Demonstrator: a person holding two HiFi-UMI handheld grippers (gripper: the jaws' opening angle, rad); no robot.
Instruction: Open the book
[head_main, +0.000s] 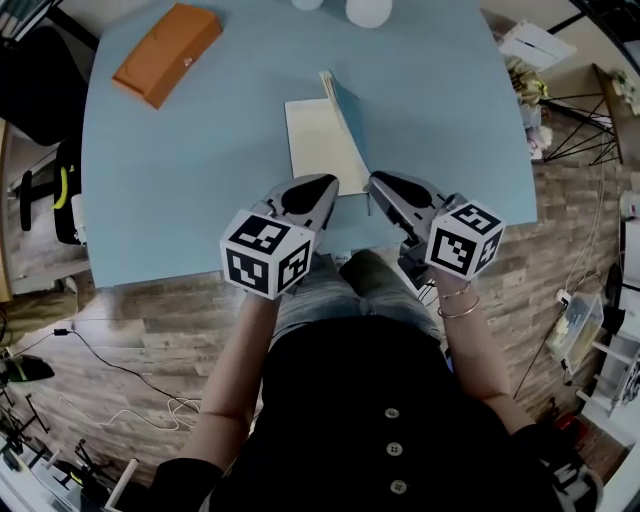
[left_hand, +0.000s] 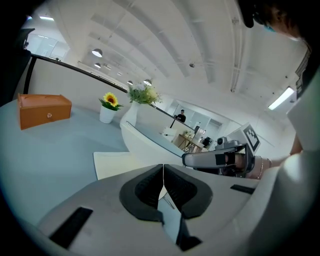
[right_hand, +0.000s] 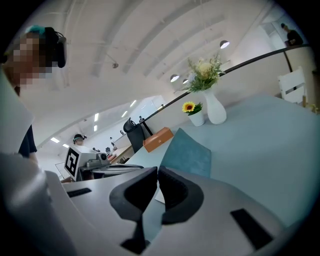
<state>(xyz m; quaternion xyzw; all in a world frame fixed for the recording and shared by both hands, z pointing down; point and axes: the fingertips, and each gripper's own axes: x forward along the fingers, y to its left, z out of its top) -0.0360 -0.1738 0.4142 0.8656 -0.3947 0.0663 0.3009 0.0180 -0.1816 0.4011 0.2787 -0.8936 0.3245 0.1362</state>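
— Head view first: what is lying on the tabletop (head_main: 200, 190)?
— The book (head_main: 320, 165) is lying near the front edge, half open. Cream pages (head_main: 308, 130) are lying flat, and the blue cover (head_main: 349, 125) is standing up steeply along their right side. An orange box (head_main: 165, 52) is sitting far left, well apart. A white vase (head_main: 368, 10) is poking in at the far edge.
— Tools?
— The left tool (head_main: 330, 183) is pointing at the near edge of the pages. The right tool (head_main: 374, 184) is touching the near end of the cover.
— Left gripper view?
— Jaws are pressing together, with only a hairline seam showing. I can't tell if a page is sitting in it. The flat page is lying just beyond the tips. The cover's pale inside is curving up on the right, and the right tool is lying across its near end. A sunflower pot (left_hand: 107, 115) is standing beside the vase, far back.
— Right gripper view?
— Jaws are sitting at a narrow slit. The cover's near corner is running down into it, so this tool is gripping the cover. The blue outer face is rising just past the tips. The left tool is showing at the left, and the orange box is sitting behind it.
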